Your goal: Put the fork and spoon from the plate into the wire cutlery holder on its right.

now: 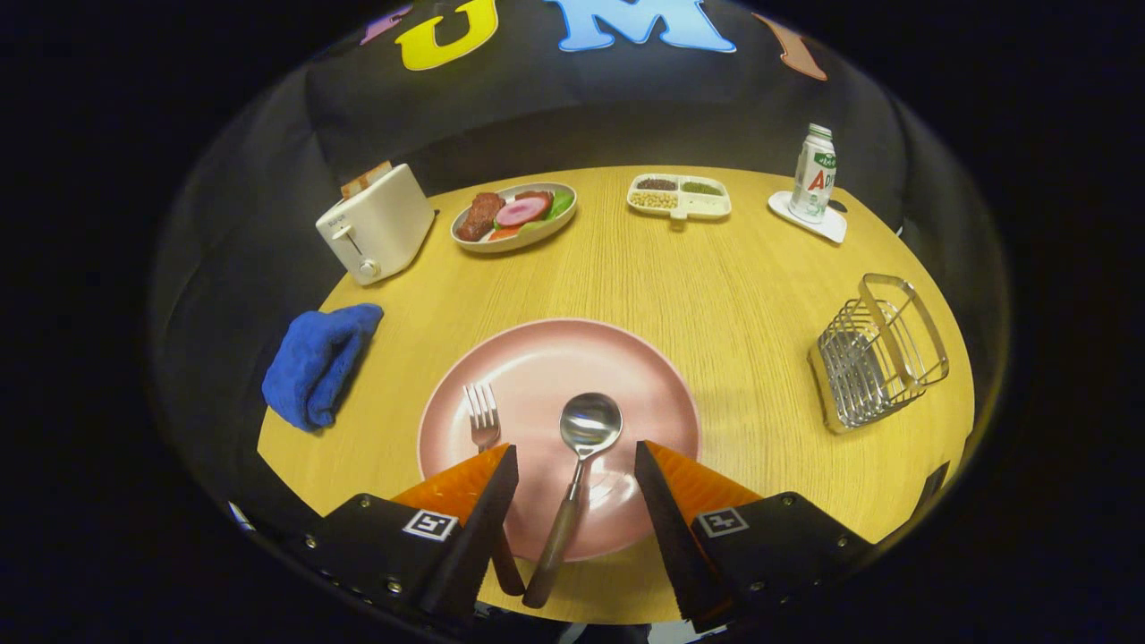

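While the tool (pixel 575 456) hangs spread over the plate (pixel 644 376), spoon (pixel 586 429) and fork (pixel 481 416) lie on it.

Pink plate (pixel 546 358), blue cloth (pixel 318 362), white toaster (pixel 376 224), silver wire holder (pixel 881 353), wood-grain yellow table (pixel 716 295).

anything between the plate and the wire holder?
No. Gripper view shows bare tabletop between pink plate and wire cutlery holder; open gripper straddles the spoon.

The tool (pixel 575 458) hangs open above the near rim of the pink plate (pixel 537 358), the spoon (pixel 581 447) lying between its fingers, the fork (pixel 483 419) by the left one. The wire cutlery holder (pixel 881 351) stands empty, well right on the surface (pixel 733 295).
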A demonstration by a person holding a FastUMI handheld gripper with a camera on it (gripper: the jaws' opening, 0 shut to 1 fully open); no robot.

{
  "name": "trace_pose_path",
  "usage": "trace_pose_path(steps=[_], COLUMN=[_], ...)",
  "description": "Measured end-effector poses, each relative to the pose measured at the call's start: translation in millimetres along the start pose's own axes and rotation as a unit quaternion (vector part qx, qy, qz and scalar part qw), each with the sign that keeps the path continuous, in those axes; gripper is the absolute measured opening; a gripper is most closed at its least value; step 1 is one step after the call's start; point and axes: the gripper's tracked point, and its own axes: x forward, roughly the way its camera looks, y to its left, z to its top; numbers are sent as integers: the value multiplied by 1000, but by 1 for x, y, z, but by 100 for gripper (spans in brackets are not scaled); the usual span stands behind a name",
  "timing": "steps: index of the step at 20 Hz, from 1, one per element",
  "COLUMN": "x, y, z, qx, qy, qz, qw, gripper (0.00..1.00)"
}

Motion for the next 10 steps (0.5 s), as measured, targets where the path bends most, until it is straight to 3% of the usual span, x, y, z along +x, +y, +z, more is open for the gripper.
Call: trace_pose_path(steps=[2,8,10], x=[8,15,8], y=[1,4,6], z=[-9,-30,-35], qx=[-1,-18,-20], qy=[14,46,57], qz=[-2,-14,-13], qw=[1000,999,998], gripper=[56,57,17])
